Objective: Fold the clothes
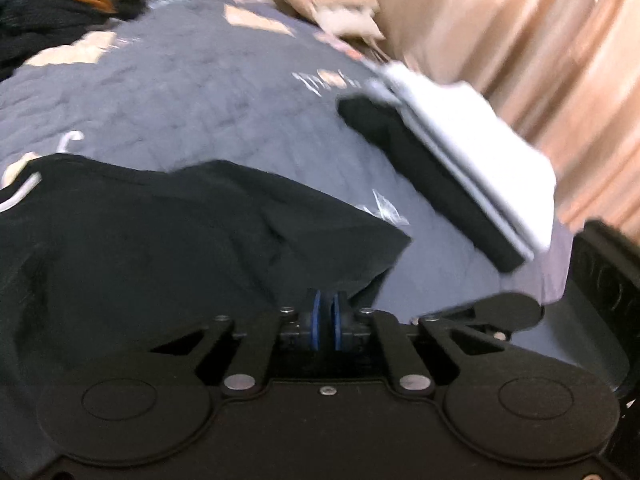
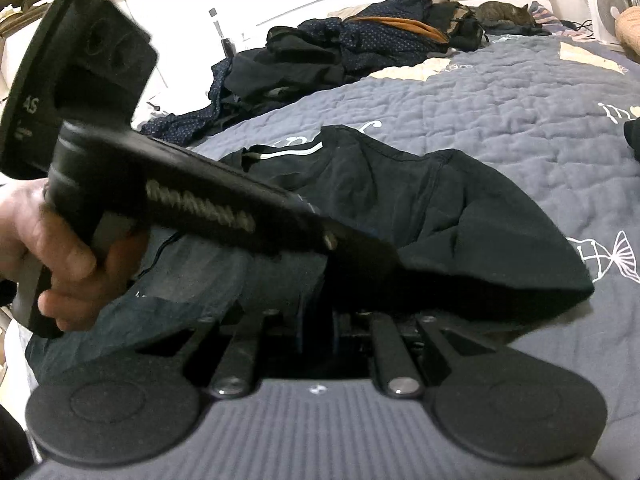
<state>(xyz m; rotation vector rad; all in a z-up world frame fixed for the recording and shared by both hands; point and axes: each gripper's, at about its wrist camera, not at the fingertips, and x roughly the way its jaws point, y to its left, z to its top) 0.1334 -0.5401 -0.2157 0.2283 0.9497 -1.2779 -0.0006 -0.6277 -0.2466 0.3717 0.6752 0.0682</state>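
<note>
My left gripper (image 1: 327,312) and right gripper (image 2: 318,320) are both clenched on the black garment's (image 2: 400,200) hem.

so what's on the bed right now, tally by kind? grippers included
Black garment being folded: 1
Folded stack, white on black: 1
Pile of unfolded dark clothes: 1; the number of pieces in it cannot be told
Cat: 1
Grippers: 2, left gripper and right gripper, both shut on the black garment
Total: 6
</note>
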